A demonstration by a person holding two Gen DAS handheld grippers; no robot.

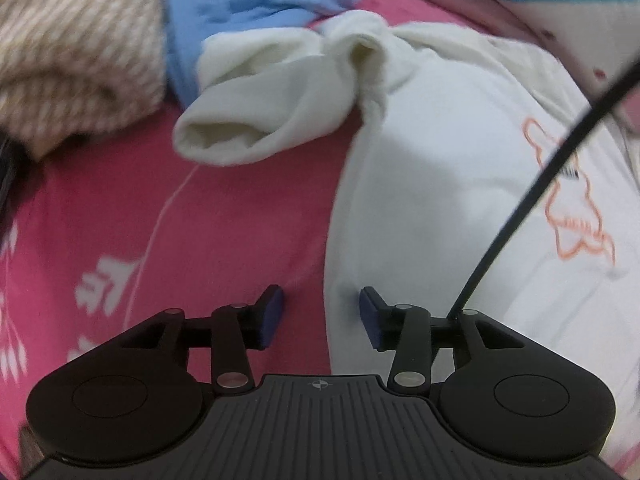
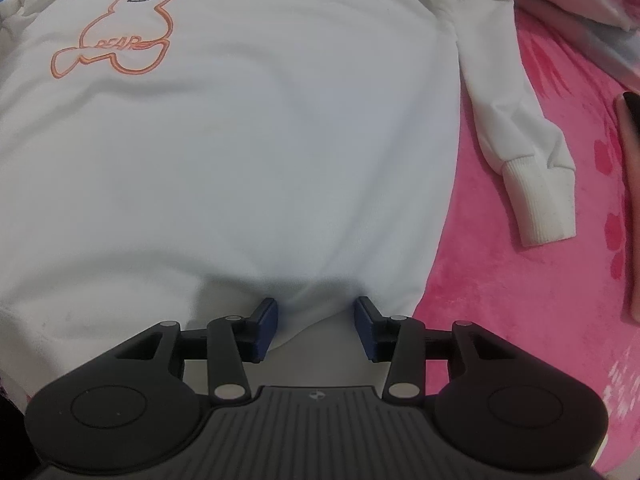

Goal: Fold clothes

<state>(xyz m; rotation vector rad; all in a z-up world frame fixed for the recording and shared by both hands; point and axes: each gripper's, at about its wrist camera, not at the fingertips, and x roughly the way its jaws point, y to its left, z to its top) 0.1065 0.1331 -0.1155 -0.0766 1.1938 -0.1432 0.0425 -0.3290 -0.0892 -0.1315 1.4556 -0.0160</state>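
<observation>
I had the white sweatshirt (image 2: 240, 152) spread flat on the pink blanket (image 2: 500, 320), its orange bear outline (image 2: 116, 36) facing up. My right gripper (image 2: 316, 328) sat at the sweatshirt's hem with its 2 fingers spread wide and nothing between them; the hem edge bulged up just ahead of the pads (image 2: 266, 328). To the right of the sweatshirt's body, 1 sleeve (image 2: 516, 128) lay straight on the blanket, ribbed cuff toward me. My left gripper (image 1: 322, 318) was also wide apart and held nothing, straddling the sweatshirt's side edge: 1 pad (image 1: 370, 316) over white cloth, the other over the blanket. Beyond the sweatshirt's far corner the other sleeve (image 1: 256, 120) lay bunched, its open cuff toward my camera. Behind that sleeve I saw a blue garment (image 1: 256, 4) and, left of it, a tan striped garment (image 1: 76, 52). A black cable (image 1: 532, 196) crossed over the sweatshirt on the left view.
</observation>
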